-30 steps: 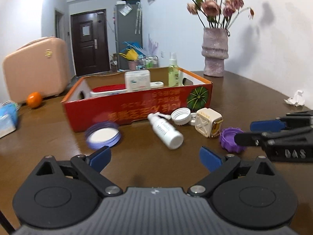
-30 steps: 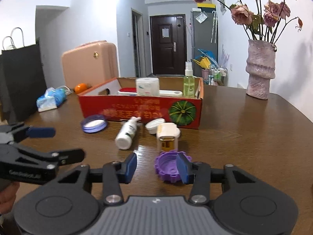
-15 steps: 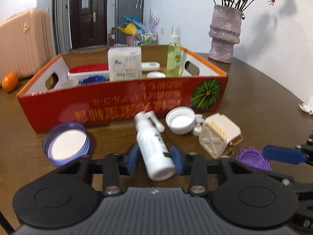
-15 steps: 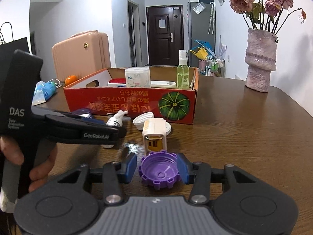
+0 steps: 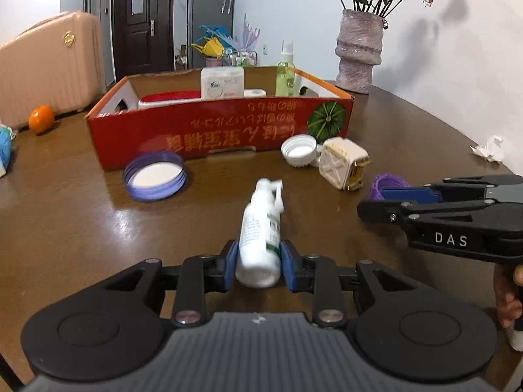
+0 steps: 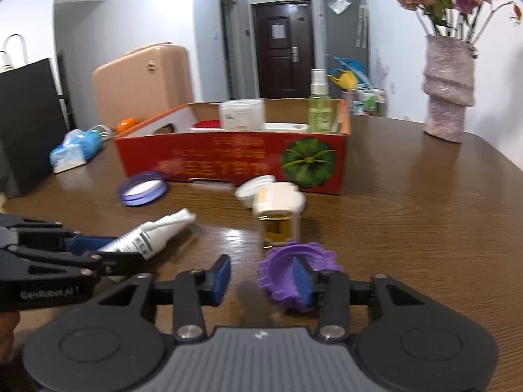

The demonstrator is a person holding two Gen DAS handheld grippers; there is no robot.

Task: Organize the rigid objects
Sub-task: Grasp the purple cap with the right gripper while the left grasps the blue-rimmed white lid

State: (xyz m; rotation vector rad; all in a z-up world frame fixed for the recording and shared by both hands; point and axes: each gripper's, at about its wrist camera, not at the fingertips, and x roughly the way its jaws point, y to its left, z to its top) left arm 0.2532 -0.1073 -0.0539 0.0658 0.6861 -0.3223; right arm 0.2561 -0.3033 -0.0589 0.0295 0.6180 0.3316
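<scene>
Brown table (image 5: 81, 228) was cluttered; left gripper (image 5: 258, 263) clenched on white spray bottle (image 5: 260, 228). Right gripper (image 6: 261, 276) gaped w/ purple cap (image 6: 287, 272) against one pad. Best lift bottle level, into red box (image 5: 222, 124).

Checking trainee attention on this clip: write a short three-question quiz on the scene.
1. True or false: the left gripper is shut on the white spray bottle.
2. The green spray bottle stands: A) in the red box, B) beside the vase, C) on the suitcase.
3. What colour is the cap at the right gripper?
Key: 1 true; 2 A; 3 purple.
</scene>
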